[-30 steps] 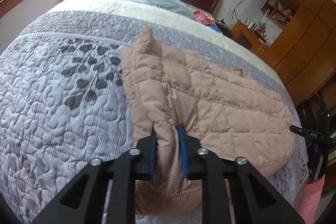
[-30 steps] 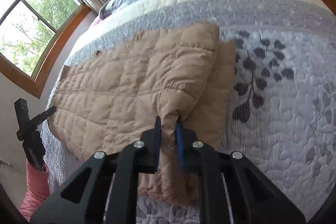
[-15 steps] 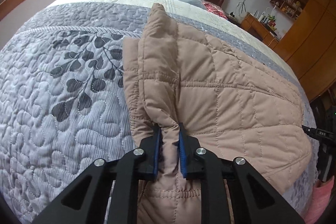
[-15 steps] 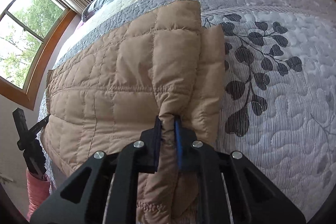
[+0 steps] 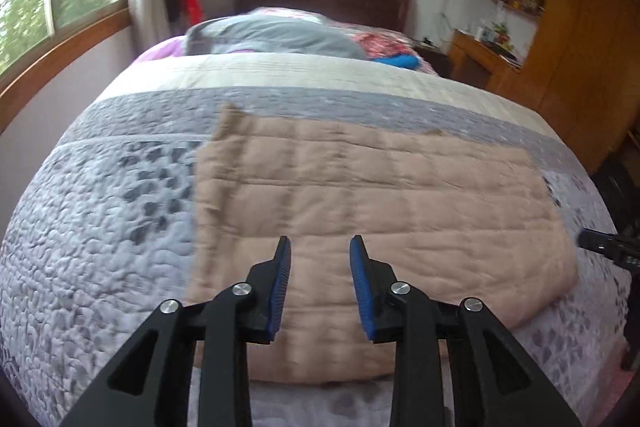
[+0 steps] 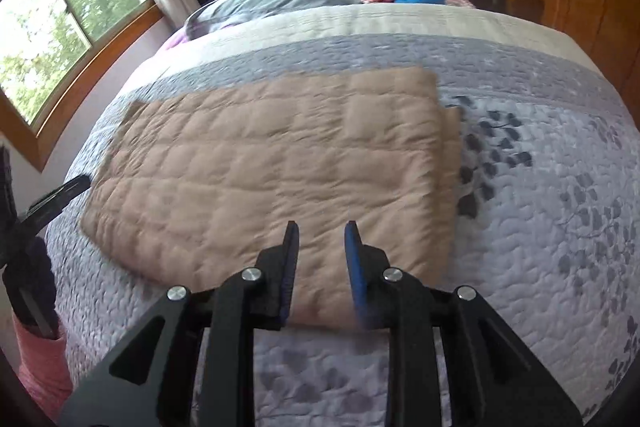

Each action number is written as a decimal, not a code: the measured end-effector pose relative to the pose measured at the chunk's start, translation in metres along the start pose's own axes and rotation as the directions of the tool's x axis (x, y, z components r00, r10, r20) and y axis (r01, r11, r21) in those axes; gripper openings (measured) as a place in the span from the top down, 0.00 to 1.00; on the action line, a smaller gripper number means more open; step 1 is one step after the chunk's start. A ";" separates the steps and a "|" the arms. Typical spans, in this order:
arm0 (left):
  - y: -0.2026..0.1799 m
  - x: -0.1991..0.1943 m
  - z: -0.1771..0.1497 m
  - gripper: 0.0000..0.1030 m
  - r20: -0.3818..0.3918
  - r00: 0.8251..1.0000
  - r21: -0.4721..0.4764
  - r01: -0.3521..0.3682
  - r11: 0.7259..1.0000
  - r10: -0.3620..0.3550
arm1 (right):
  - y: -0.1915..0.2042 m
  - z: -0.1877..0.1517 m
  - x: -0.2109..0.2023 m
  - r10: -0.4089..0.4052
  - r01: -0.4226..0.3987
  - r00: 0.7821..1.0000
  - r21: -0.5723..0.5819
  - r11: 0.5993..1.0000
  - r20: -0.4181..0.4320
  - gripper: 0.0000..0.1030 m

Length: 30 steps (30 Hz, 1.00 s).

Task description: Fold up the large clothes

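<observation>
Both the left tongs (image 5: 320, 251) and the right tongs (image 6: 322, 239) hang apart above the near edge of the tan quilted jacket (image 5: 360, 211), which lies folded flat on the bed (image 6: 540, 227).

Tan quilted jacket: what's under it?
The tan quilted jacket lies folded on the grey leaf-print bedspread; a lower jacket layer peeks out at one edge. Anything else beneath is covered. Both grippers are open, clear of it.

tan quilted jacket (image 5: 372, 211), folded flat, on bed
</observation>
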<state>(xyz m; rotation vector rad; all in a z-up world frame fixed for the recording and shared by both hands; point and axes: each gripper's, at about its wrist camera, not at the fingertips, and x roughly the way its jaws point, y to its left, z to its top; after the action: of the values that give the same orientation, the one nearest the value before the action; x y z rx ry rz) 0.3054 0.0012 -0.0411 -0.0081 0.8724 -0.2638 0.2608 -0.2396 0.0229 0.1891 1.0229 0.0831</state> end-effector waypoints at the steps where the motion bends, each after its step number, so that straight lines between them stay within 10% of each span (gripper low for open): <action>1: -0.009 0.003 -0.001 0.70 -0.011 1.000 0.011 0.010 1.000 -0.010 | 0.007 0.000 0.004 0.003 -0.003 1.000 -0.006 1.000 -0.009 0.77; 10: -0.037 0.062 -0.038 0.69 -0.147 0.989 0.070 0.031 0.997 -0.021 | 0.029 -0.020 0.057 -0.013 0.014 0.994 0.001 1.000 -0.110 0.78; 30: -0.051 0.018 -0.060 0.70 -0.063 0.998 0.112 0.011 0.994 -0.004 | 0.045 -0.033 0.048 -0.009 0.009 0.997 -0.011 1.000 -0.073 0.76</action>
<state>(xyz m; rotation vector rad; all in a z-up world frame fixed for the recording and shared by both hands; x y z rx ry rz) 0.2596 -0.0468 -0.0872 0.1019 0.9185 -0.3215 0.2581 -0.1842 -0.0253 0.1728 1.0960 0.0879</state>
